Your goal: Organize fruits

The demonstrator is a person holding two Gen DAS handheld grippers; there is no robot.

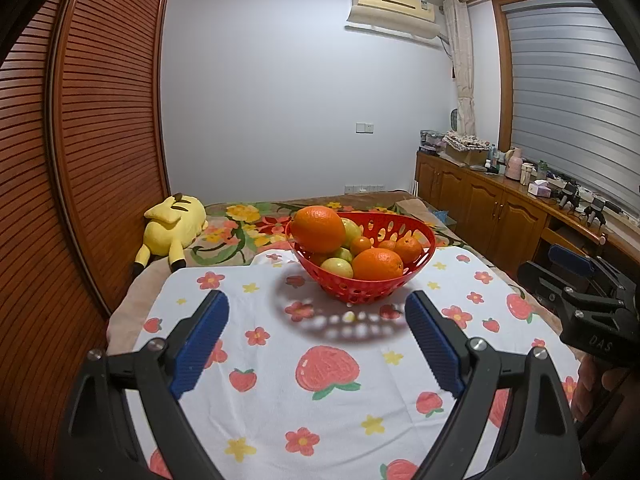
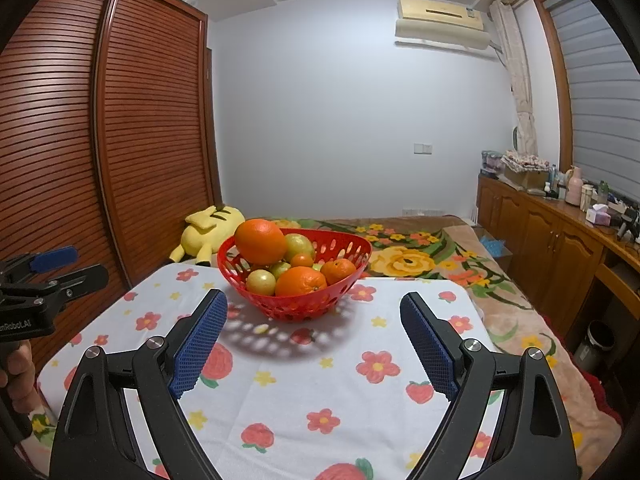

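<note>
Holding both the left gripper (image 1: 317, 326) and right gripper (image 2: 314, 326) with jaws wide open and empty, the person faces the red basket (image 1: 416, 236) on the desk (image 1: 280, 400), heaped with oranges (image 1: 318, 229) and green fruits (image 1: 337, 267); any grasp should take the top orange across its widest part.

Hidden and cropped parts

Lower fruit buried under the top oranges inside the red basket (image 1: 416, 240); small items on the cabinet (image 2: 560, 236) at right frame too tiny to identify; right gripper (image 1: 576, 276) clipped by the right edge; hand (image 2: 16, 364) cut at lower left.
</note>
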